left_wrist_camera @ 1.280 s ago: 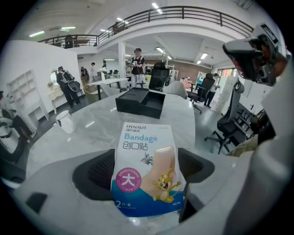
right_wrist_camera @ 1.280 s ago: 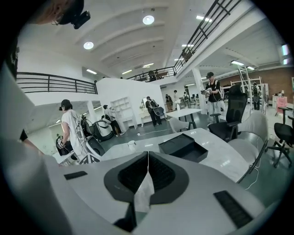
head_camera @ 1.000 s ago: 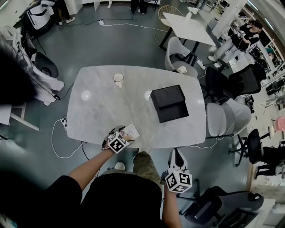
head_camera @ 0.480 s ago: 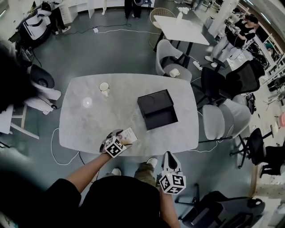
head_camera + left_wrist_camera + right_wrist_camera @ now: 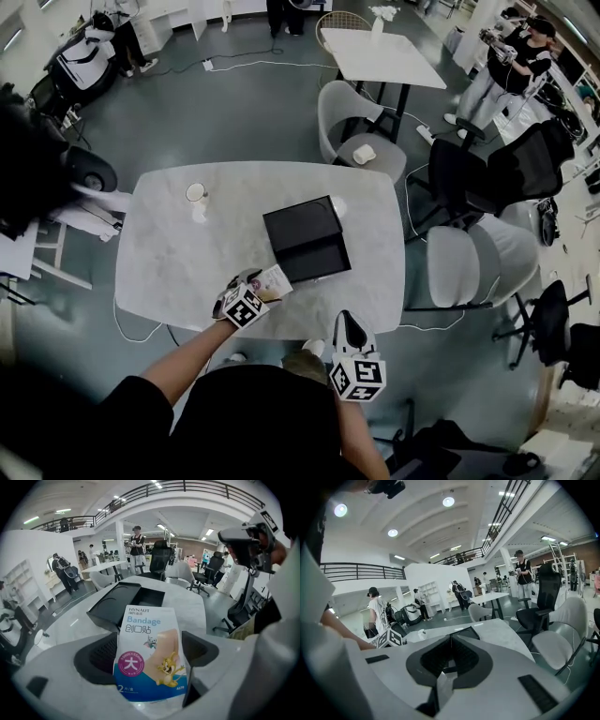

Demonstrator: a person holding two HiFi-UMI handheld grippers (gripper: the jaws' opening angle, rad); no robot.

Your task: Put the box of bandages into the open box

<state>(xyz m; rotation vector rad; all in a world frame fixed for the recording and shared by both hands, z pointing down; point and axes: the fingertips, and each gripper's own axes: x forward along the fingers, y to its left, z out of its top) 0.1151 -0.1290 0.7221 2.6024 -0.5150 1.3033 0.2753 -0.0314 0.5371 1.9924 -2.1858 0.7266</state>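
My left gripper [image 5: 262, 286] is shut on the box of bandages [image 5: 274, 278], a flat white and blue carton with a cartoon print [image 5: 149, 651]. It hangs over the near edge of the marble table [image 5: 178, 253]. The open black box [image 5: 305, 239] lies just beyond it, lid folded back; in the left gripper view the open black box [image 5: 123, 604] is straight ahead of the carton. My right gripper [image 5: 349, 328] is shut and empty, held off the table's near edge by my body; its jaws meet in the right gripper view [image 5: 450, 658].
A white cup [image 5: 196, 193] stands at the table's far left. Grey chairs [image 5: 478, 262] and black office chairs [image 5: 511, 169] crowd the right side. A second white table [image 5: 384, 56] stands behind. A person [image 5: 511, 56] stands at the far right.
The table and black box have slid left and closer in the head view as I moved. The left gripper still holds the bandage box; the gap to the black box is smaller.
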